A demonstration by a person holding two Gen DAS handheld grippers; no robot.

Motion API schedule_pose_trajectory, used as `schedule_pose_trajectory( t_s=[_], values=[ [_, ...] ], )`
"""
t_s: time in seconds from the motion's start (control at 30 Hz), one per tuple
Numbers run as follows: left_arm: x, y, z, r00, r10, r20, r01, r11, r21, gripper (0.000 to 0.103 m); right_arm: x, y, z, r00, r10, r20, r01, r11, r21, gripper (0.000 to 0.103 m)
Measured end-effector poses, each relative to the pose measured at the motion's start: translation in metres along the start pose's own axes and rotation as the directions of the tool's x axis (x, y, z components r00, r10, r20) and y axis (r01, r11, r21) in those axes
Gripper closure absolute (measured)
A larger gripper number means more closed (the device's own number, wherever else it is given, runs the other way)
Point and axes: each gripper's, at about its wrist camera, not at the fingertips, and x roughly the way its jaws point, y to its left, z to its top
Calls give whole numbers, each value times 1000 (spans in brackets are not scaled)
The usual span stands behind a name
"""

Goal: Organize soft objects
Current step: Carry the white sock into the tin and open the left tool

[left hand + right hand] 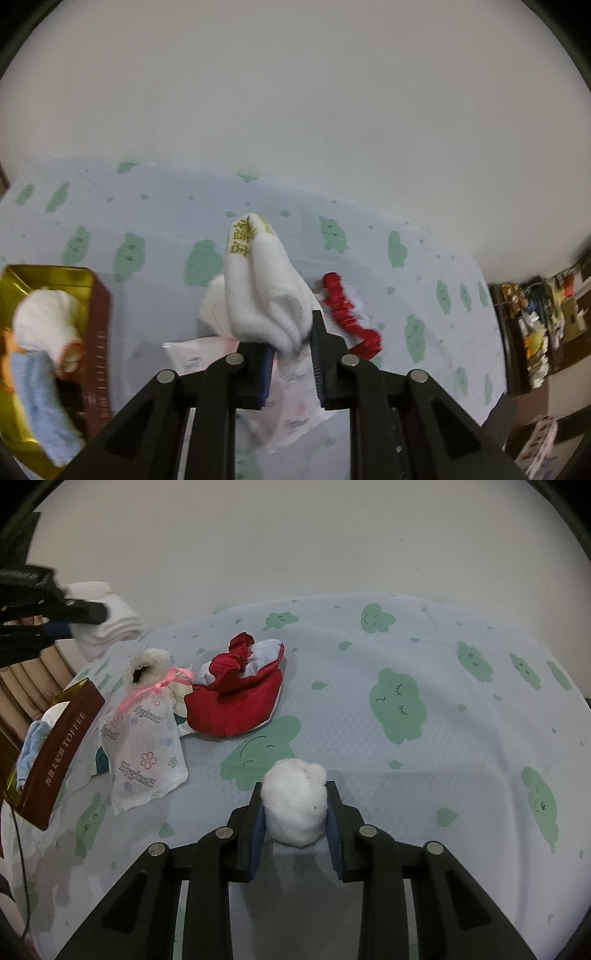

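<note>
While we are holding the white towel (258,284) up in the left tongs (291,354), squeezed tight on it above the bed (443,672), we are aiming for the box (99,321). The right tongs (295,823) are pinching the cotton ball (293,801); we think slow is best.

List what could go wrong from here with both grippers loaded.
The left gripper pinches only a lower corner of the folded white towel, so it might slip out. The tin already holds cloths, so space looks tight. The right gripper squeezes a cotton ball, which could stick to the pads.
</note>
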Motion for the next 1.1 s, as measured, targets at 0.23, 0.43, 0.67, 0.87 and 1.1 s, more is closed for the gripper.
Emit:
schedule_pose_trajectory(
  t_s=[0.23,0.43,0.67,0.87,1.1],
  values=[
    [-35,37,-7,997,79,22,-79,997,25,85,0,2,0,1000,-14,-1,14,1000,-8,75],
    [-69,79,-7,981,184,66,-186,982,34,85,0,2,-1,1000,-14,-1,14,1000,-8,75],
    [-91,133,-7,942,323,92,-327,944,32,85,0,2,-1,1000,-14,-1,14,1000,-9,75],
    [-81,184,-12,915,403,33,-403,915,-8,85,0,2,-1,1000,-18,-1,18,1000,-13,75],
    [-56,218,-18,885,463,-44,-463,886,-7,85,0,2,-1,1000,-18,-1,18,1000,-13,75]
  ],
)
